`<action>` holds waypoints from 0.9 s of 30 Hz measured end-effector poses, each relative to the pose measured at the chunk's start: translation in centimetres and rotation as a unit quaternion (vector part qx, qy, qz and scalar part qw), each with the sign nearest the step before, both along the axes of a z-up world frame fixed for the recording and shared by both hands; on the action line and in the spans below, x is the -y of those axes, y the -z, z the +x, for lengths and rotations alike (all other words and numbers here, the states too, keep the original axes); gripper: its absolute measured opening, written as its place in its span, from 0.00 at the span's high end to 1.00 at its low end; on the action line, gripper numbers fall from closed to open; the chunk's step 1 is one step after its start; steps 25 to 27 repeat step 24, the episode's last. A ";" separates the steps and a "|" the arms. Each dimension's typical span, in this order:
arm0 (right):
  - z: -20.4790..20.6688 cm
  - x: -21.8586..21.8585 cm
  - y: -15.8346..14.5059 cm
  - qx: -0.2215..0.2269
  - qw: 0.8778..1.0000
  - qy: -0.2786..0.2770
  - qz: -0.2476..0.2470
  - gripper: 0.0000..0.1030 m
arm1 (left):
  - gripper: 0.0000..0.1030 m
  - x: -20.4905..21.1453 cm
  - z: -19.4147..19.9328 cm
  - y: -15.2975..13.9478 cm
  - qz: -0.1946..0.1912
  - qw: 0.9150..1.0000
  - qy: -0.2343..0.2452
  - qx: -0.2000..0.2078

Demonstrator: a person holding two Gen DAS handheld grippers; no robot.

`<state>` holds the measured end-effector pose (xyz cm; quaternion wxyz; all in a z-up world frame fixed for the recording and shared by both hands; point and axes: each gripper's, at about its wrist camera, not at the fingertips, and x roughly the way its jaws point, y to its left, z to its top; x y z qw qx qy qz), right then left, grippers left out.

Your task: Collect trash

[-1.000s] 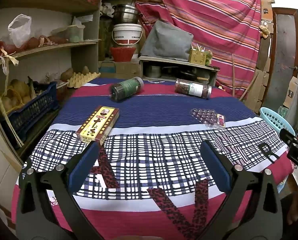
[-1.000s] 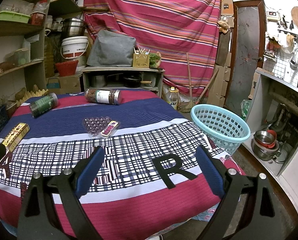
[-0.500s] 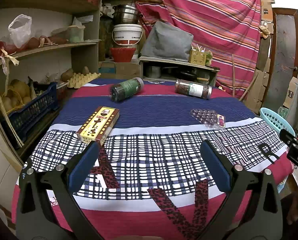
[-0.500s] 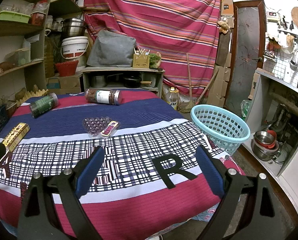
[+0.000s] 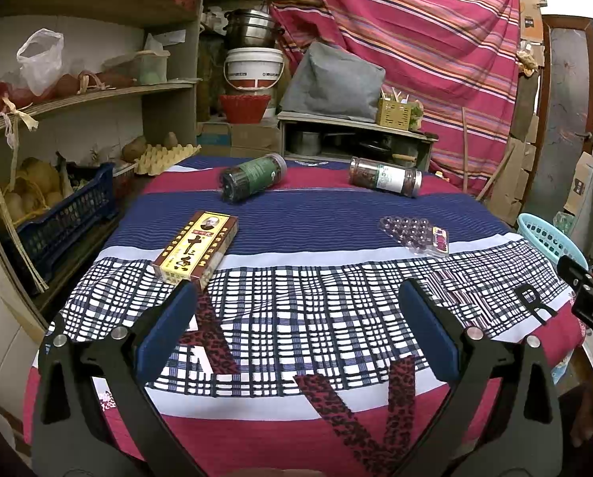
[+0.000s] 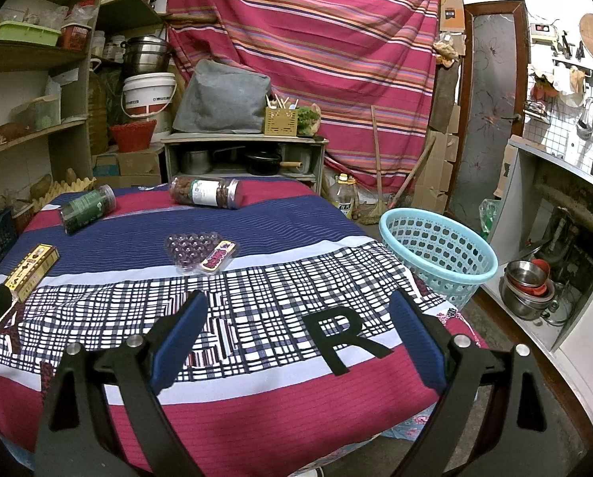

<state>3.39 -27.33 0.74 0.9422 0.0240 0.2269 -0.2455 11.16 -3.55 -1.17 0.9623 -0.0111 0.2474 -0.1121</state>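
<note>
Nothing of note has moved over the last second: both views match the earlier ones, items in the same spots, grippers in the same poses. That reads as a pause before the first pick; no collecting appears done yet.

Left gripper (image 5: 296, 318): jaws spread wide, holding nothing, hovering over the checked band at the near edge of the table (image 5: 296, 429). Right gripper (image 6: 298, 318): likewise spread and empty, above the black letter R (image 6: 346, 338) on the cloth.

Trash, all lying on the cloth, well apart from each other:
- yellow-brown carton (image 5: 196, 249), flat, near the left side, closest to the left gripper.
- green-label jar (image 5: 253, 177), on its side, far left.
- white-label jar (image 5: 384, 175), on its side, far right.
- clear blister tray (image 6: 199, 252), flat, mid-table, ahead of the right gripper.

Turquoise basket (image 6: 439, 254): off the table's right edge, lower than the top; no contents visible in it. Likely the bin, though nothing marks it so.

Judgement: the task stands at its start. Carton suits the left hand, blister tray the right. The jars may roll when nudged; the tray is thin and flat, so a grip from its edge could slip.
</note>
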 end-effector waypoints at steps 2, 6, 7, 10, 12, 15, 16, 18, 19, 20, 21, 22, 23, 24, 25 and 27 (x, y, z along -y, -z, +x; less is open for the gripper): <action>0.0 0.0 0.0 0.000 1.000 -0.001 -0.001 0.12 | 0.05 0.0 0.0 0.0 0.000 1.000 0.000 0.001; 0.0 0.0 0.0 0.000 1.000 0.000 -0.001 0.12 | 0.05 0.1 0.0 0.0 0.000 1.000 0.000 -0.001; 0.0 -0.1 0.0 0.000 1.000 0.000 -0.001 0.12 | 0.05 0.1 0.0 0.0 0.001 1.000 0.000 0.000; 0.0 -0.1 0.0 0.000 1.000 0.000 0.000 0.12 | 0.05 0.0 0.0 0.0 0.000 1.000 0.001 -0.001; 0.0 -0.1 0.0 0.000 1.000 0.000 -0.001 0.12 | 0.05 0.1 -0.1 -0.1 0.003 1.000 0.002 0.000; 0.0 -0.1 0.0 0.000 1.000 0.000 -0.001 0.12 | 0.05 0.3 -0.2 -0.3 0.012 1.000 0.003 0.006; 0.1 -0.1 0.0 0.000 1.000 0.000 -0.001 0.12 | 0.05 0.3 -0.2 -0.4 0.013 1.000 0.004 0.007; 0.1 -0.1 0.0 0.000 1.000 0.000 0.000 0.12 | 0.05 0.2 -0.1 -0.5 0.010 1.000 0.005 0.006; 0.1 -0.1 0.0 0.000 1.000 0.001 0.000 0.12 | 0.05 0.2 -0.1 -0.4 0.010 1.000 0.004 0.004; 0.1 -0.1 0.0 0.000 1.000 0.000 0.000 0.12 | 0.05 0.0 0.0 -0.4 0.009 1.000 0.004 0.003; 0.1 -0.1 0.0 0.000 1.000 0.000 -0.001 0.12 | 0.05 -0.1 0.0 -0.5 0.007 1.000 0.004 0.002; 0.1 -0.2 0.0 0.000 1.000 0.000 -0.001 0.12 | 0.05 -0.1 0.0 -0.5 0.006 1.000 0.002 0.002; 0.0 -0.2 0.0 0.000 1.000 0.000 -0.001 0.12 | 0.05 -0.2 0.1 -0.5 0.006 1.000 0.002 0.002; 0.0 -0.2 0.0 0.000 1.000 0.000 -0.001 0.12 | 0.05 -0.2 0.1 -0.5 0.005 1.000 0.002 0.001; 0.0 -0.2 0.0 0.000 1.000 0.000 -0.001 0.12 | 0.05 -0.2 0.1 -0.5 0.005 1.000 0.002 0.001; 0.0 -0.2 0.0 0.000 1.000 0.000 -0.001 0.12 | 0.05 -0.2 0.1 -0.5 0.005 1.000 0.002 0.001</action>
